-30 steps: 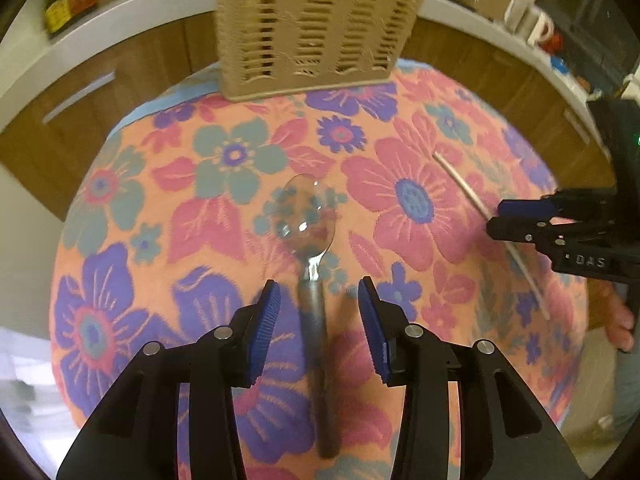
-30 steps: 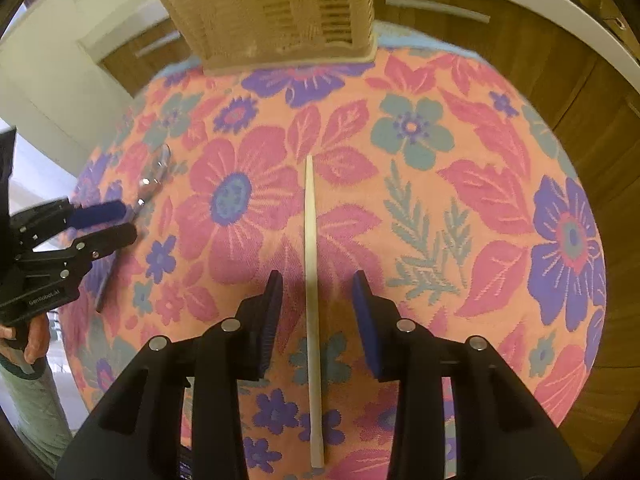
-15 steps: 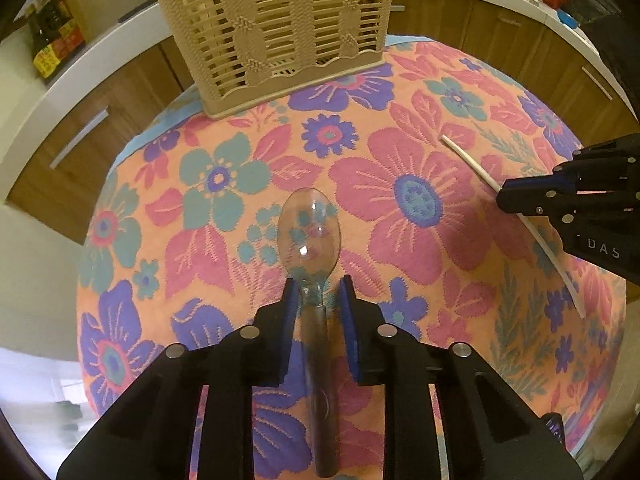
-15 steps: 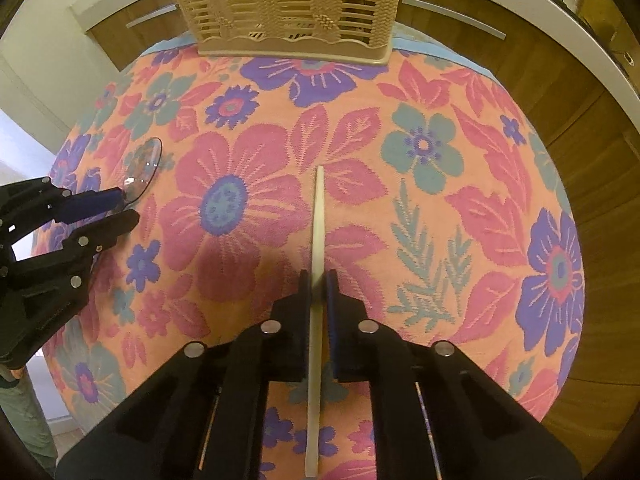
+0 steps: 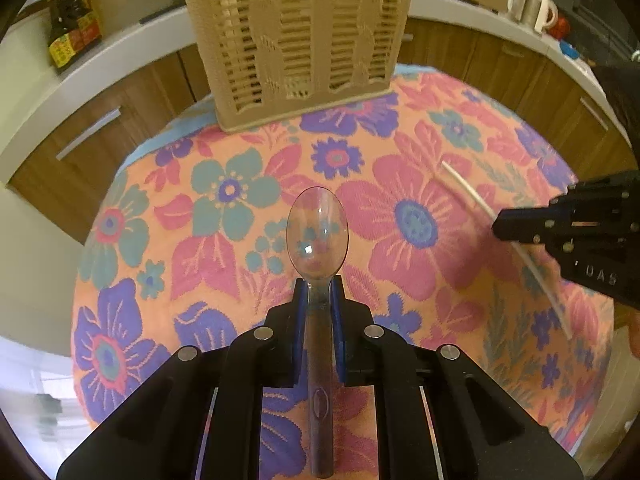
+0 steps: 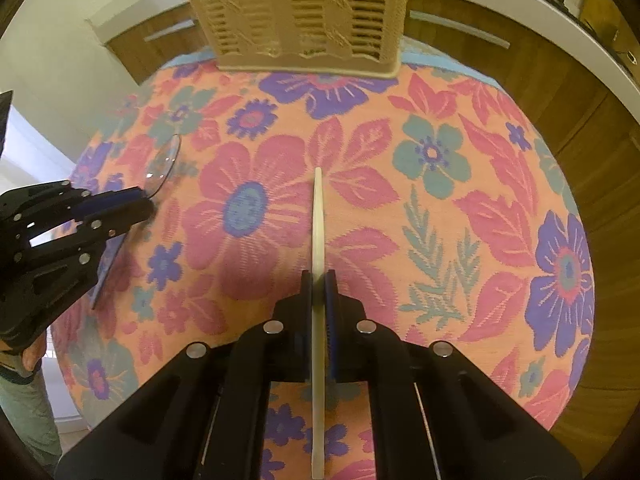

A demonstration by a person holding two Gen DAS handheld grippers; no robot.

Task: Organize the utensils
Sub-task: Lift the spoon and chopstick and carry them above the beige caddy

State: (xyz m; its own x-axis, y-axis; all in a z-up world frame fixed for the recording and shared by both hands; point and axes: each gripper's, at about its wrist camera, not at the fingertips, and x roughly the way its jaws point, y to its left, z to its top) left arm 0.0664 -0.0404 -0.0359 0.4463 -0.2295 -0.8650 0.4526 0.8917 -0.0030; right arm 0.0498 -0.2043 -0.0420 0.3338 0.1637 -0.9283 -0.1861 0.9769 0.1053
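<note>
The left tongs (image 5: 319,292) point steeply down at the worktop (image 5: 400,184), which is covered by a cloth of pink, purple and teal flowers on orange. Their blue pads are closing on the neck of a clear plastic spoon (image 5: 318,236), with the handle running back between the pads toward the camera and the bowl sticking out ahead of the tips. From the right wrist view the spoon appears near the left edge of the worktop, its bowl tilted up off the cloth.

The right tongs (image 6: 319,286) are squeezed shut on a pale chopstick (image 6: 318,216), gripping it about midway along its length. The front part points toward the far edge of the worktop, and the rear end shows below the tongs near the bottom of the picture. In the left wrist view the same chopstick slants across the right side of the worktop, with the right tongs clamped on it from the right edge.

A beige slotted utensil basket (image 5: 296,36) stands upright at the far edge of the worktop, roughly centred, well apart from both tongs. Pale sticks show inside it at its left end.

Beyond the worktop are brown cabinet fronts under a white ledge. A white mug (image 5: 540,10) sits there at the right.
</note>
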